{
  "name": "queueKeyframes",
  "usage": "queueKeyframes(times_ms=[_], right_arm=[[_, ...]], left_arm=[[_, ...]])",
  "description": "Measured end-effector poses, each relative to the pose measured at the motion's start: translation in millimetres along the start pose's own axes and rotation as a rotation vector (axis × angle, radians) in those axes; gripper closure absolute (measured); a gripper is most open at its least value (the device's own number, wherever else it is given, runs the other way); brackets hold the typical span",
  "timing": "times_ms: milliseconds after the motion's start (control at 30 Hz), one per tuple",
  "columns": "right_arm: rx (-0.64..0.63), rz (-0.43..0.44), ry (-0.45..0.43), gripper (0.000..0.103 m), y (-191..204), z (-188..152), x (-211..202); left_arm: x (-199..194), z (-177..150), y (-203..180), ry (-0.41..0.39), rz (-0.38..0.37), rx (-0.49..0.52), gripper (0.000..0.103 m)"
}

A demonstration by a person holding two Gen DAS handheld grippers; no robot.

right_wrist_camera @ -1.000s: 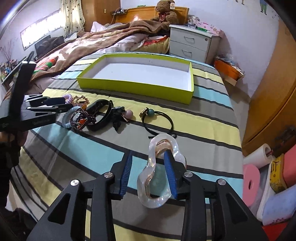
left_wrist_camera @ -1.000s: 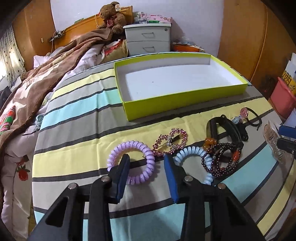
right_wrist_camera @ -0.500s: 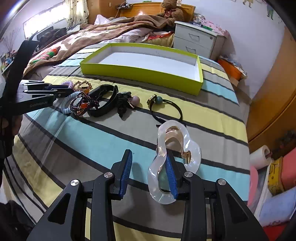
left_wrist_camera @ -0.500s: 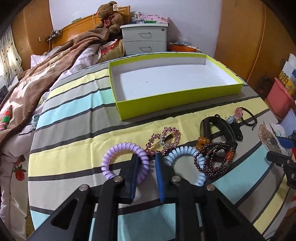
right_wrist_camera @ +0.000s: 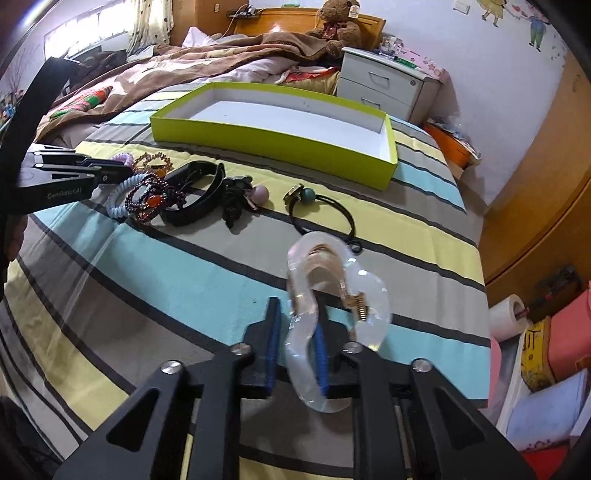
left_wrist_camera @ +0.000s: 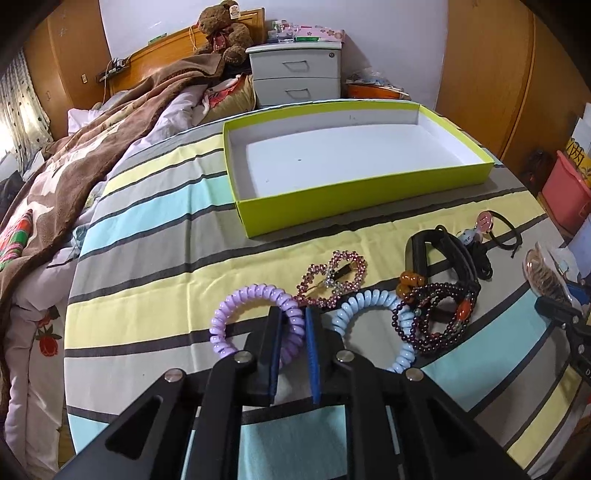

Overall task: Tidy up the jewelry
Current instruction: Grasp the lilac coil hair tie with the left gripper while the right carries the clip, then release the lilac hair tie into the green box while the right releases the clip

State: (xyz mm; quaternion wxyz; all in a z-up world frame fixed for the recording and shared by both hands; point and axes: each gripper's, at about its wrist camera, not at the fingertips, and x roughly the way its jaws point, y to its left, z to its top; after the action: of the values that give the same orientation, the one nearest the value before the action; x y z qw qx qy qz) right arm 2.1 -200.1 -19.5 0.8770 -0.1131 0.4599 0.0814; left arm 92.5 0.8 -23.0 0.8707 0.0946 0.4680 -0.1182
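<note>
The left hand-held gripper [left_wrist_camera: 293,325] is closing, its 2 blue-padded jaws narrowed onto the near side of a lilac spiral plastic hair tie [left_wrist_camera: 255,321] that lies flat on the striped bed cover [left_wrist_camera: 147,280]. The right hand-held gripper [right_wrist_camera: 295,325] is closing too, its jaws pinching one arm of a clear plastic claw hair clip with a gold spring [right_wrist_camera: 332,306], which tilts up off the cover.

Just beside the lilac tie lie a pale blue spiral hair tie [left_wrist_camera: 369,306] and, touching its far edge, a pink rhinestone heart-shaped clip [left_wrist_camera: 334,277]. A coil of dark purple beaded bracelets [left_wrist_camera: 432,317] overlaps the blue tie's right side. Behind the beads sit a black band [left_wrist_camera: 424,251] and a black elastic with a pink charm [left_wrist_camera: 495,225]. In the right wrist view a black elastic with a teal bead [right_wrist_camera: 317,206] lies just past the clip.

Further back stands a shallow lime-green cardboard tray with a white inside [left_wrist_camera: 362,192]. Beyond it are a brown blanket [left_wrist_camera: 110,140], a grey 2-drawer nightstand [left_wrist_camera: 295,74] and a brown teddy bear [left_wrist_camera: 221,33].
</note>
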Motion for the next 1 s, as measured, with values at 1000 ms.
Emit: queueKeyframes(times_ms=[1000], right_arm=[[0.009,-0.021,-0.158,0.09,-25,42,-47]], left_arm=[[-57,21,7,-0.129,-0.045,-0.062,0.092]])
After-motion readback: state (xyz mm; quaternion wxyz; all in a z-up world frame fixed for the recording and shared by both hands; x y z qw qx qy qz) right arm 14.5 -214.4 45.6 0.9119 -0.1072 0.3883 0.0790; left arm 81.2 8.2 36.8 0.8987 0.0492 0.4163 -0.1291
